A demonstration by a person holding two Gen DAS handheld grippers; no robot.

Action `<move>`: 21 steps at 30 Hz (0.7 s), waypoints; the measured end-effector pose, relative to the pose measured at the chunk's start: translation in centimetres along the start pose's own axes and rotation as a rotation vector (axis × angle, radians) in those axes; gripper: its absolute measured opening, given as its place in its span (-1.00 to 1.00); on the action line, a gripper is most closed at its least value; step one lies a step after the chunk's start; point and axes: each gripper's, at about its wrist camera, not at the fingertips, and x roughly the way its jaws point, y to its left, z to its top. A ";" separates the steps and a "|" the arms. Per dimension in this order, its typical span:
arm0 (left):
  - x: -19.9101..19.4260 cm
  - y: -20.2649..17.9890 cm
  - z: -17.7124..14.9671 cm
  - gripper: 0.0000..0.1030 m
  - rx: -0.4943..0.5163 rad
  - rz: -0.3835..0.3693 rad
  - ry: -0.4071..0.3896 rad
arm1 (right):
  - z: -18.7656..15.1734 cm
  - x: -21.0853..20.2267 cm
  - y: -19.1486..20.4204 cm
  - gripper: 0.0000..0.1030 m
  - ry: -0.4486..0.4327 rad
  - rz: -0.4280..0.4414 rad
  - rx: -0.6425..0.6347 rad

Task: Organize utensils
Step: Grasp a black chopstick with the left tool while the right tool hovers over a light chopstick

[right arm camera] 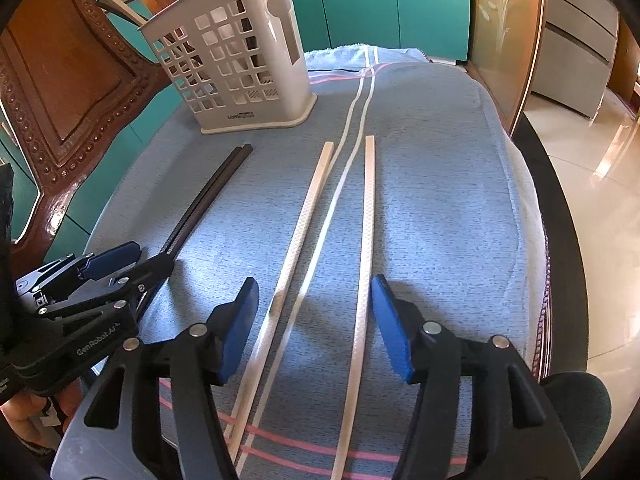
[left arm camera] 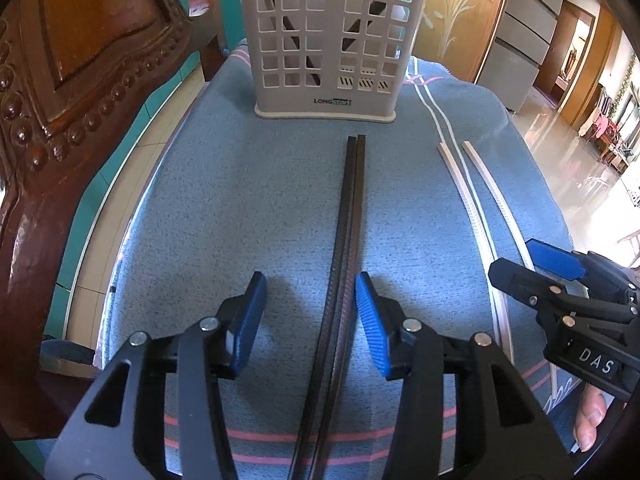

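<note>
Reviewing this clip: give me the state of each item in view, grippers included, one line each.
Left gripper: open, straddling the black chopsticks, not gripping.
Right gripper: open, around the white chopsticks, not gripping.
Black chopsticks: flat on the cloth, side by side, touching.
White chopsticks: flat on the cloth, lying apart.
Utensil holder: upright, already holding some dark sticks.
Blue cloth: spread flat under everything.

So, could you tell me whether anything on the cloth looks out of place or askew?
Nothing looks spilled or damaged. The black chopsticks lie tight together, while the white chopsticks lie apart, with the cloth's white stripe between them. The utensil holder stands upright. Both grippers are open.
</note>
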 end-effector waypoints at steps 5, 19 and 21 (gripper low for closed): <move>0.0 -0.1 0.0 -0.07 0.005 0.005 -0.001 | 0.1 -0.2 -0.5 0.14 -0.003 0.018 0.030; -0.1 0.4 0.1 -0.20 -0.009 0.025 -0.001 | 0.5 -2.8 -1.7 0.24 -0.102 -0.077 0.026; -0.2 1.0 0.2 -0.31 -0.029 0.018 0.002 | 0.5 -2.8 -2.0 0.24 -0.098 -0.083 0.037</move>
